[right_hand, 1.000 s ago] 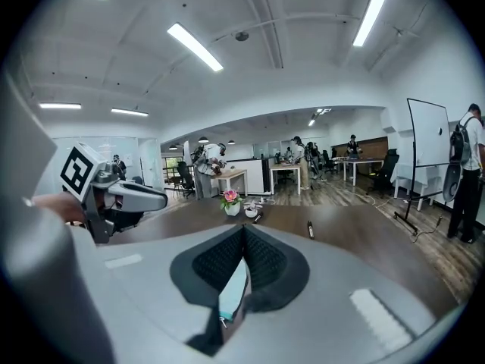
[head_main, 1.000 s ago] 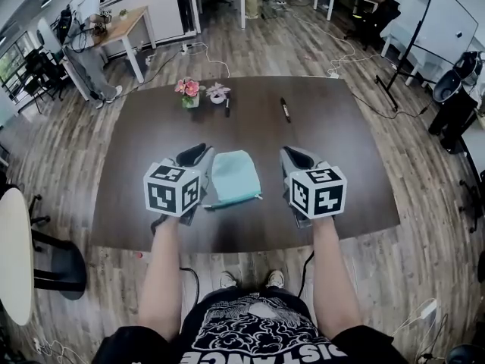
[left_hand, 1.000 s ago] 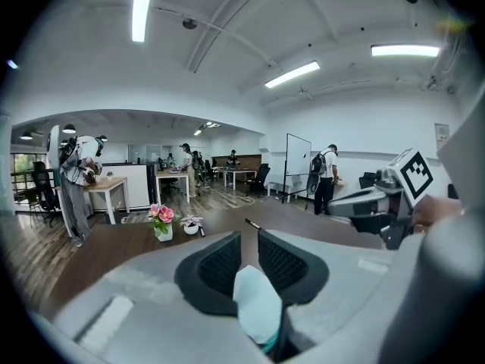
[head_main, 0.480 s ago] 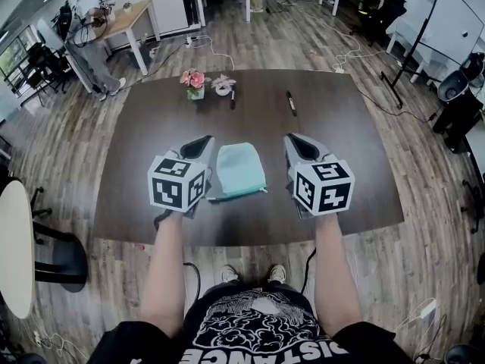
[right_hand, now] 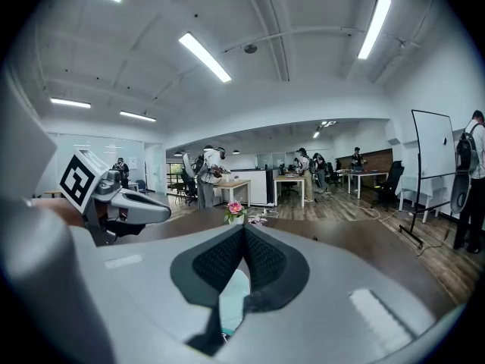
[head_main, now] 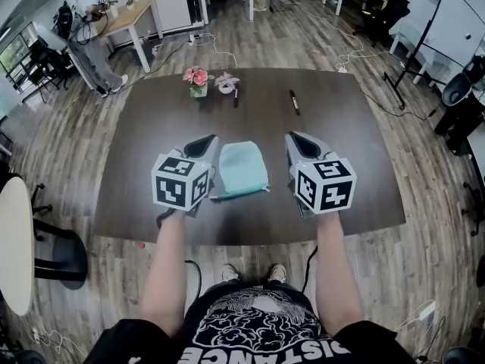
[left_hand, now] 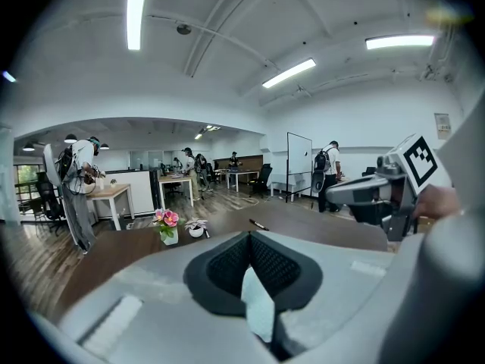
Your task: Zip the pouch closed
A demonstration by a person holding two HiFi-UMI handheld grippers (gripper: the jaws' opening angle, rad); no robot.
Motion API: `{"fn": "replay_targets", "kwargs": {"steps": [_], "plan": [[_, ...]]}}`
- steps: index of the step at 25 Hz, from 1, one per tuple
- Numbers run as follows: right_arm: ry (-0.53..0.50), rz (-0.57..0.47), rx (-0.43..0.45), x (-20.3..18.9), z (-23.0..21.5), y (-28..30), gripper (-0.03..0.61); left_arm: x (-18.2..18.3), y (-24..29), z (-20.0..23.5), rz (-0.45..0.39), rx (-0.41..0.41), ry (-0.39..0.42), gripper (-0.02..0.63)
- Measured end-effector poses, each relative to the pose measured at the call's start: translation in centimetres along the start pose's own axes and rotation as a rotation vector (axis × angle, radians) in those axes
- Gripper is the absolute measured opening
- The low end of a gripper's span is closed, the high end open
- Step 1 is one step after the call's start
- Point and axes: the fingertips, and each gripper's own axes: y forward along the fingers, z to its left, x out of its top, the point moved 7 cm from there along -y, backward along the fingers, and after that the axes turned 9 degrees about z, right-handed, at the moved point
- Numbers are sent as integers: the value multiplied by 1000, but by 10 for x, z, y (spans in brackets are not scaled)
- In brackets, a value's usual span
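A teal pouch [head_main: 241, 167] lies flat on the dark table [head_main: 151, 150], its zipper along the near edge and the pull [head_main: 266, 189] at the right end. My left gripper [head_main: 201, 144] hovers just left of the pouch, jaws shut with nothing between them. My right gripper [head_main: 301, 142] hovers to the pouch's right, also shut and empty. In the left gripper view the closed jaws [left_hand: 248, 237] leave a slit through which the pouch [left_hand: 258, 311] shows below. The right gripper view shows the same: shut jaws [right_hand: 242, 230] with the pouch [right_hand: 231, 303] underneath.
At the table's far side stand a small vase of pink flowers [head_main: 197, 82], a white pot [head_main: 226, 84] and a black marker [head_main: 294, 101]. A person [head_main: 76, 32] works at a desk back left. A round table and chair [head_main: 53, 260] stand at my left.
Both grippers keep their places on either side of the pouch; only the head view has shifted a little.
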Motion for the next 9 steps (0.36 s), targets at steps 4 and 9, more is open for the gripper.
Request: {"fn": "replay_targets", "kwargs": {"steps": [4, 9], "plan": [[-1, 1, 0, -1, -1, 0, -2, -1, 2, 0, -1, -2, -5, 5], [2, 6, 1, -1, -2, 1, -2, -2, 5, -1, 8, -10, -6, 5]]}}
